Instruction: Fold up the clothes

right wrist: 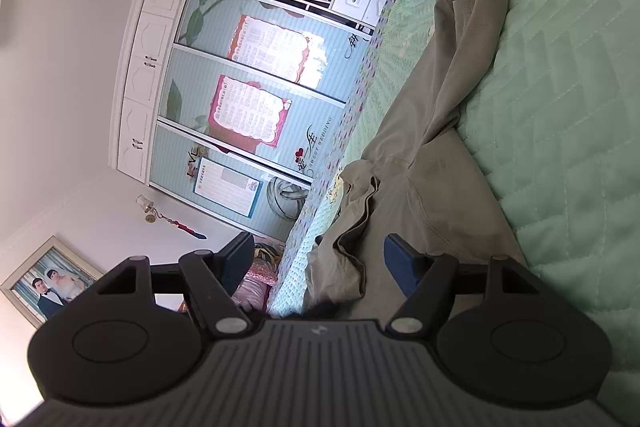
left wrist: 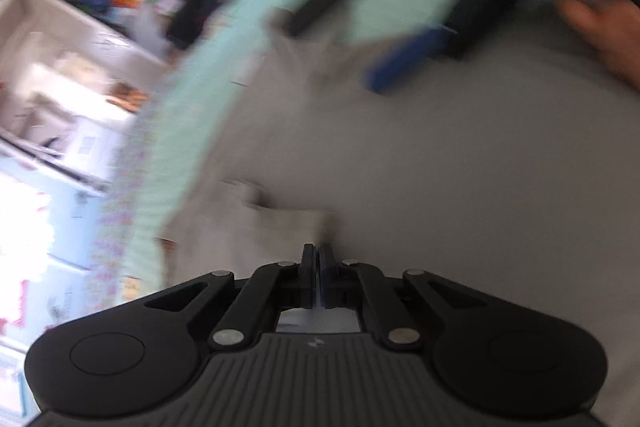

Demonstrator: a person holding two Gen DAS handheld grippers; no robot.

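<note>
Grey jacket (right wrist: 432,155) lies spread on the green bed cover (right wrist: 560,107), ahead of the wide-open right tongs (right wrist: 320,259); the left tongs (left wrist: 319,259) are closed above its cloth.

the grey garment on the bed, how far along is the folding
Early. The grey garment lies rumpled on the green quilt, with no neat fold visible. In hand: the left hand-held gripper is shut at the cloth's edge; blur hides whether it pinches fabric. The right hand-held gripper is open. Left: nearly all the folding.
</note>
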